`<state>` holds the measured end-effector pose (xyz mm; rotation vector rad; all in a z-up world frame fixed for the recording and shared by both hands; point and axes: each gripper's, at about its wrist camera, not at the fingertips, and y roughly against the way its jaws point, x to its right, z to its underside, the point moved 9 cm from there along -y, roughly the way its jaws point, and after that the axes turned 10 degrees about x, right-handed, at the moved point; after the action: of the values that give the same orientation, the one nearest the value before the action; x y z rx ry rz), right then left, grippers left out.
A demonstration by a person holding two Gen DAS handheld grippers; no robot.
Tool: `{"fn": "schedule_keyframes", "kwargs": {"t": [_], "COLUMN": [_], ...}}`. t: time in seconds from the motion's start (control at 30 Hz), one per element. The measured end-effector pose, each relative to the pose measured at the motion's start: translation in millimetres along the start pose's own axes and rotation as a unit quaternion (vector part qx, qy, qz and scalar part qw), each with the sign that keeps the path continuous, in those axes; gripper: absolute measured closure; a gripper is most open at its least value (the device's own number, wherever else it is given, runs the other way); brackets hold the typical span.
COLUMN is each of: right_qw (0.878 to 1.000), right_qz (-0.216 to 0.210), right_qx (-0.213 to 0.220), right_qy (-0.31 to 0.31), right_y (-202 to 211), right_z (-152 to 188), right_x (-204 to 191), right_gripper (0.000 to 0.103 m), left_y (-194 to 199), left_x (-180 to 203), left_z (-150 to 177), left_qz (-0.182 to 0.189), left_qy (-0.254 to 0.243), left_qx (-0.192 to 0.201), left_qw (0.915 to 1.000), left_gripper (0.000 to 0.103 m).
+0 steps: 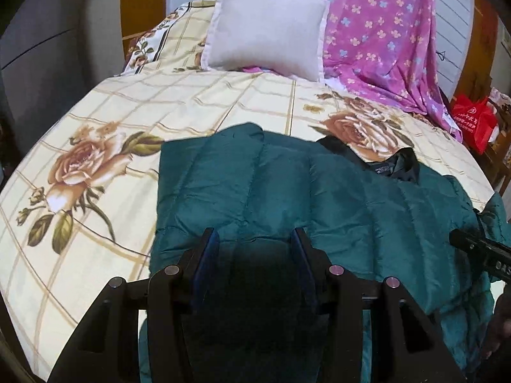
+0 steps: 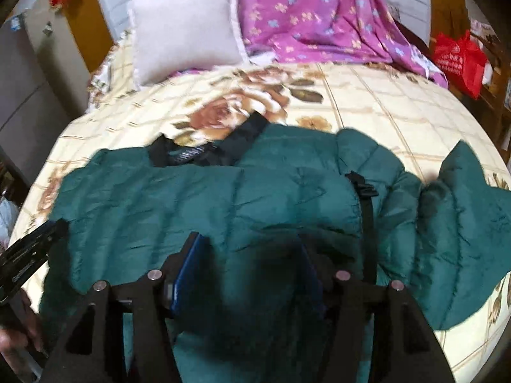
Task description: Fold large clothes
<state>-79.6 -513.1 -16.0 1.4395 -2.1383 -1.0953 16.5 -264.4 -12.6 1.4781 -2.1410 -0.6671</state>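
Note:
A dark green quilted puffer jacket [image 1: 287,185] lies spread on the floral bed sheet [image 1: 105,146], with its black collar [image 1: 399,162] toward the pillows. In the right wrist view the jacket [image 2: 198,198] shows one sleeve [image 2: 463,210] flung out to the right and a black zipper strip [image 2: 367,210]. My left gripper [image 1: 254,239] is open, its jaws wide apart low over the jacket's near left part. My right gripper [image 2: 249,245] is open, jaws wide apart over the jacket's near middle. Each gripper shows at the other view's edge [image 1: 479,252] [image 2: 28,252].
A white pillow [image 1: 265,28] and a purple flowered cloth [image 1: 383,32] lie at the head of the bed. A red bag [image 1: 476,121] sits off the right side. A grey cabinet [image 1: 38,63] stands to the left of the bed.

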Motion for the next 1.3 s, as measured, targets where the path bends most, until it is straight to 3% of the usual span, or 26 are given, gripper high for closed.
{"fn": "schedule_keyframes", "kwargs": {"t": [0.2, 0.27, 0.47, 0.8, 0.93, 1.13, 1.3], "right_qw": [1.0, 1.0, 1.0, 0.998, 0.999, 1.0, 0.999], "right_qz": [0.016, 0.021, 0.0, 0.027, 0.02, 0.012, 0.012], "right_qx": [-0.006, -0.017, 0.008, -0.021, -0.02, 0.006, 0.028], "right_qy": [0.001, 0.003, 0.018, 0.053, 0.046, 0.025, 0.032], "right_y": [-8, 1, 45, 31, 47, 82, 109], "right_z": [13, 13, 14, 47, 46, 44, 45], "right_x": [20, 18, 8, 12, 10, 10, 0], "right_gripper": [0.041, 0.041, 0.041, 0.041, 0.04, 0.031, 0.025], "left_y": [-5, -5, -5, -5, 8, 38, 70], "left_x": [4, 4, 4, 4, 3, 7, 22], "left_z": [8, 8, 11, 13, 12, 14, 11], "left_qz": [-0.002, -0.002, 0.0, -0.005, 0.002, 0.011, 0.015], "left_qy": [-0.015, -0.013, -0.012, -0.026, -0.018, 0.002, -0.015], "left_qx": [-0.003, -0.004, -0.002, 0.002, -0.001, 0.004, 0.026], "left_qw": [0.9999, 0.9999, 0.9999, 0.9997, 0.9998, 0.9999, 0.9994], "left_gripper": [0.074, 0.074, 0.073, 0.071, 0.071, 0.071, 0.071]}}
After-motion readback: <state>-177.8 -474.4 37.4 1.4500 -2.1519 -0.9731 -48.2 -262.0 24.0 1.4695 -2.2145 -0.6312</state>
